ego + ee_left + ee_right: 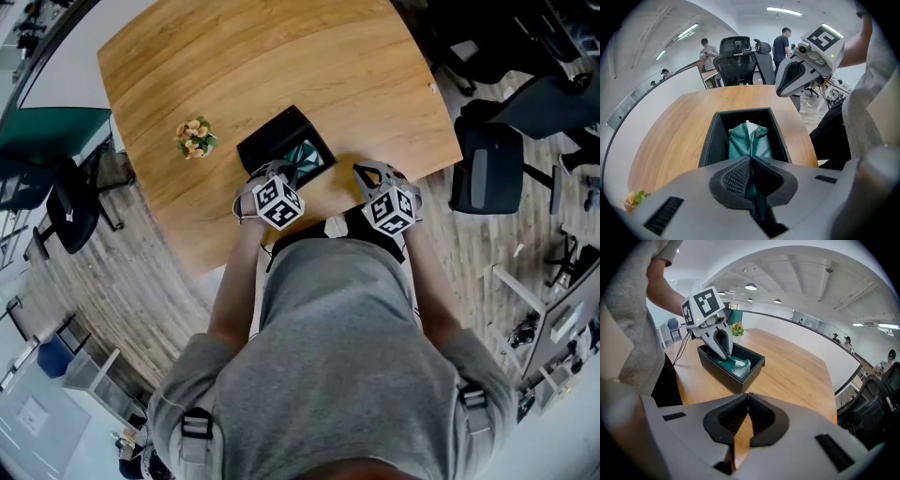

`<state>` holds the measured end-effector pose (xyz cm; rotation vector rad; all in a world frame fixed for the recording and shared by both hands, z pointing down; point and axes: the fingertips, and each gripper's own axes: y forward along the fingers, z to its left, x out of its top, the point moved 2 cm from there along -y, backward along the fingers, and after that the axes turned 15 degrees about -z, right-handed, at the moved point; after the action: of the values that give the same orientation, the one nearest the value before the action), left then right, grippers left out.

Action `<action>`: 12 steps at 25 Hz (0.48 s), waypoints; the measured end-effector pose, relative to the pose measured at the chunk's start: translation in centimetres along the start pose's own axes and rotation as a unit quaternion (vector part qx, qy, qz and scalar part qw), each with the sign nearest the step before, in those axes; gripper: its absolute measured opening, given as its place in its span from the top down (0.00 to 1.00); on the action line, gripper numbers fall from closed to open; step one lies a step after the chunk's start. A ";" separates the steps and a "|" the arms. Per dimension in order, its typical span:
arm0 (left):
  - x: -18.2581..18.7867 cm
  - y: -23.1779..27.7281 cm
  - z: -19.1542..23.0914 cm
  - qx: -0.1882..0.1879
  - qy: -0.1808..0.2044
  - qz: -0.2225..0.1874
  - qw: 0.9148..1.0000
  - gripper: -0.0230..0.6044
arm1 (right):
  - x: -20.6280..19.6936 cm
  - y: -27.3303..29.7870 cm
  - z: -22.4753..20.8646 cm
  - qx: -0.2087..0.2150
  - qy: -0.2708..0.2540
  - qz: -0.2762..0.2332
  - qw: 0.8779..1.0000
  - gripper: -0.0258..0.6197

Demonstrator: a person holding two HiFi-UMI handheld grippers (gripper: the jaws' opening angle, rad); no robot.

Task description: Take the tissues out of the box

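Note:
A black open box (pixel 265 139) stands on the wooden table (pixel 234 56) near its front edge, with a teal tissue pack (pixel 309 156) inside. My left gripper (pixel 281 172) reaches down into the box's near end. In the left gripper view the jaws of the left gripper (pixel 750 158) are closed, with teal wrapper of the pack (pixel 750 140) pinched between the pads. The right gripper view shows that left gripper (pixel 723 354) dipped into the box (pixel 740 379) on the pack (pixel 738 365). My right gripper (pixel 371 174) hovers right of the box; the right gripper (pixel 748 395) is shut and empty.
A small pot of flowers (pixel 195 138) sits on the table left of the box. Black office chairs (pixel 487 169) stand right of the table and another chair (pixel 737 58) at its far end. People stand in the background. The table's front edge is just below both grippers.

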<state>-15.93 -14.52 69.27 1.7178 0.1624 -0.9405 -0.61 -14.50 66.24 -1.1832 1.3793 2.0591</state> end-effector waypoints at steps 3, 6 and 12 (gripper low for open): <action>0.1 -0.1 0.0 -0.001 0.003 0.004 1.000 0.92 | 0.1 -0.2 -0.1 -0.002 0.000 -0.001 1.000 0.95; 0.1 -0.3 0.1 0.001 0.004 0.006 1.000 0.92 | 0.1 -0.4 -0.3 -0.003 -0.001 -0.003 1.000 0.95; 0.5 -0.7 0.9 0.009 -0.005 0.004 1.000 0.93 | 0.2 -0.6 -0.5 -0.002 -0.003 -0.006 1.000 0.95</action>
<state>-16.43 -15.24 68.34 1.7284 0.1404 -0.9469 -0.08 -14.76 65.71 -1.1841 1.3624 2.0561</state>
